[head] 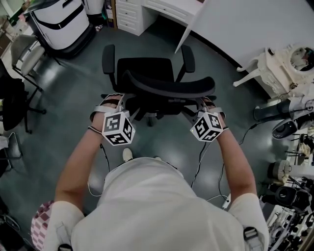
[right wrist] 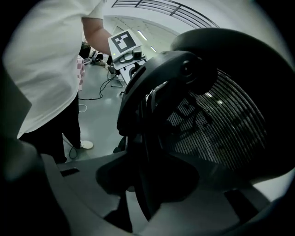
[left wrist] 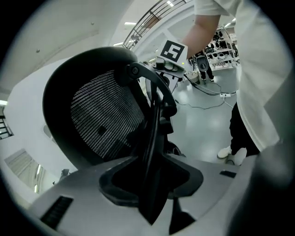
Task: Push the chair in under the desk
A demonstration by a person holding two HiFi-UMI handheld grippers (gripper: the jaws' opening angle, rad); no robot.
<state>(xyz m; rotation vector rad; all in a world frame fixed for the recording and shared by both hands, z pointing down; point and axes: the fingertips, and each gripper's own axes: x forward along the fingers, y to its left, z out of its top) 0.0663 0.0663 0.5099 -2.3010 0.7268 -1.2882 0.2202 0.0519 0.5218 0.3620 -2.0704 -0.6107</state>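
Chair: black, mesh-backed, on castors, at the centre of the frame on the grey floor. Its seat faces the counter at the top and it is not yet under it. Backrest: curved and thin-edged, nearest the person. Left tongs: at the backrest's left end, and by their own view apparently closed on its edge. Right tongs: at the right end, with the edge between the jaws; whether the pads bear on it cannot be told. Hazards, judged:

- A slack hold on the right would make the push uneven, so the seat would turn on its swivel and the chair would veer.
- The edge is slim and rounded, so either pair of tongs could slide off it under load.
- A push this high up may tilt the backrest rather than roll the base.
- The right armrest lies near the white panel beside the knee opening, with the drawers on the other side, so a skewed approach would strike one or the other.
- A cable trails on the floor by the person's feet and could snag a step forward.
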